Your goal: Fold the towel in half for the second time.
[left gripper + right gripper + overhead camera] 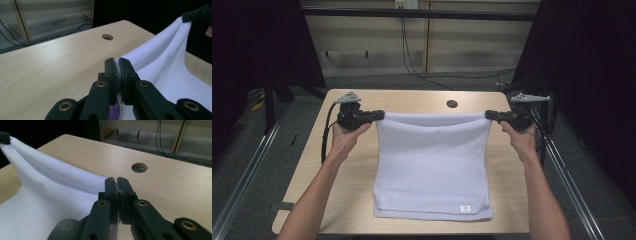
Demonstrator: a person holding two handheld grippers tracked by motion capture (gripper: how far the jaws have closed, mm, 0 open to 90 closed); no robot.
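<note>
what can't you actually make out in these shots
- Label on the towel, high view: print too small to read.
- Table beneath the towel: covered by cloth.
- Towel corner inside the left claw, left gripper view: hidden by the shut jaws.
- Same for the right claw, right gripper view.

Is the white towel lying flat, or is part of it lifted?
Partly lifted. The left tool and right tool pinch the towel's far corners above the table; its near, doubled edge rests there.

Lab recording bay, black curtains, floor rails, trailing cables, bare wooden table
</note>
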